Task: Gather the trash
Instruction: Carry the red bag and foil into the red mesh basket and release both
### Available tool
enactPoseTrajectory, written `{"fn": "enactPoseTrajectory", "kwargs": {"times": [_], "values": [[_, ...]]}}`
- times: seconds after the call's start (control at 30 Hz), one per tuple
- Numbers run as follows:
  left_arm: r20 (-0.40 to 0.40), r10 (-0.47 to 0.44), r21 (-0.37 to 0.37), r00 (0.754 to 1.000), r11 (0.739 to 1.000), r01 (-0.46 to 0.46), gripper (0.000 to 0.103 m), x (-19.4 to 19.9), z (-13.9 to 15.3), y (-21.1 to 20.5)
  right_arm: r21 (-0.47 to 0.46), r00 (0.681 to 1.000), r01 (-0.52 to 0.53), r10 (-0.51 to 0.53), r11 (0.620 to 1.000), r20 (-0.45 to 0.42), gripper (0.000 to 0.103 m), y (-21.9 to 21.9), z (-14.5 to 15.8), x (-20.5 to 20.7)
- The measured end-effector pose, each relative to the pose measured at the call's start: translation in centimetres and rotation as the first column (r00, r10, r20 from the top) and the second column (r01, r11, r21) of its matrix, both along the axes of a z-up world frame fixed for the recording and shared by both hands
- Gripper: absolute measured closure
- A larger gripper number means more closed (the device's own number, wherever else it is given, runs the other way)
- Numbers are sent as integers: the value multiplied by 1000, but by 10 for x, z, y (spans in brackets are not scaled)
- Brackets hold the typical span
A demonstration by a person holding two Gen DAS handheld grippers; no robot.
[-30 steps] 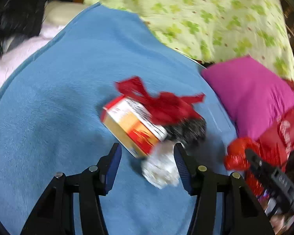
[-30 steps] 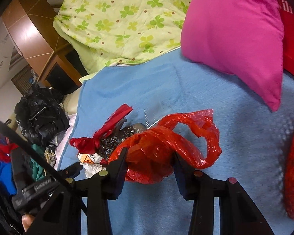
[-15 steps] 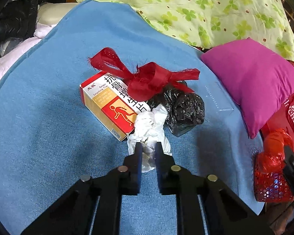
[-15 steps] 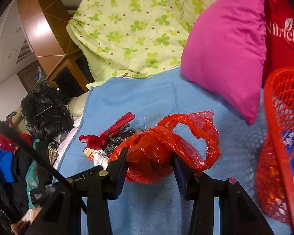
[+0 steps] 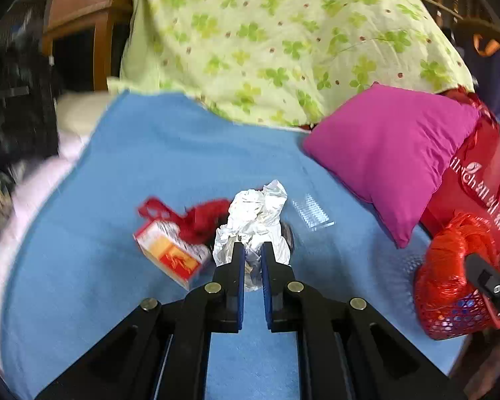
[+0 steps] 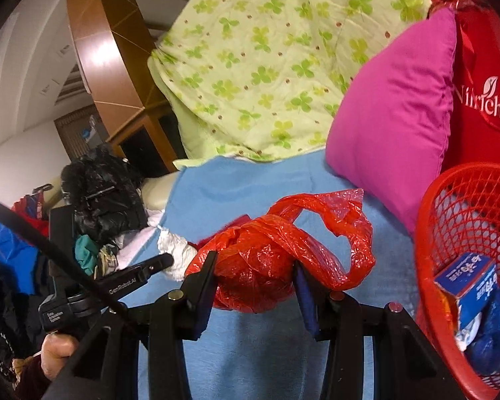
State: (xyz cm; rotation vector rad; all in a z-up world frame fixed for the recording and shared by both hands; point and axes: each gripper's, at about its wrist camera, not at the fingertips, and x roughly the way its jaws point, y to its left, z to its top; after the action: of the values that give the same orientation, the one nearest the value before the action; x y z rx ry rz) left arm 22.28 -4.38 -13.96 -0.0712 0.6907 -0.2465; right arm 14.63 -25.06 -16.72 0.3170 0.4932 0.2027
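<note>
My left gripper (image 5: 251, 250) is shut on a crumpled white paper wad (image 5: 256, 215) and holds it above the blue blanket (image 5: 150, 166). Below it lie a red-and-orange carton (image 5: 170, 253), a red ribbon (image 5: 200, 218) and a mostly hidden black bag. My right gripper (image 6: 255, 268) is shut on a knotted red plastic bag (image 6: 270, 260), just left of the red mesh basket (image 6: 456, 220). The basket holds a blue box (image 6: 466, 280) and a blue wad. The left gripper and its paper wad (image 6: 175, 255) also show in the right wrist view.
A magenta pillow (image 5: 393, 153) and a red tote bag (image 5: 476, 180) lie right of the trash. A green clover quilt (image 5: 283, 40) is piled behind. A clear plastic piece (image 5: 311, 213) lies on the blanket. Dark clothes (image 6: 103, 193) are heaped at the left.
My left gripper closed on the paper wad and lifted it off the blanket. My right gripper carried the red bag toward the red basket, which has come into view.
</note>
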Motion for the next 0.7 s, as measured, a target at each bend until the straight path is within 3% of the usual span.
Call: {"fn": "enactPoseTrajectory", "kwargs": {"times": [0.27, 0.7], "values": [[110, -25, 89, 994, 996, 15, 93, -17, 21, -25, -17, 997, 44, -43, 999, 59, 56, -17, 15, -23], [176, -91, 120, 980, 990, 71, 93, -32, 34, -70, 8, 983, 140, -140, 990, 116, 56, -66, 29, -57]]}}
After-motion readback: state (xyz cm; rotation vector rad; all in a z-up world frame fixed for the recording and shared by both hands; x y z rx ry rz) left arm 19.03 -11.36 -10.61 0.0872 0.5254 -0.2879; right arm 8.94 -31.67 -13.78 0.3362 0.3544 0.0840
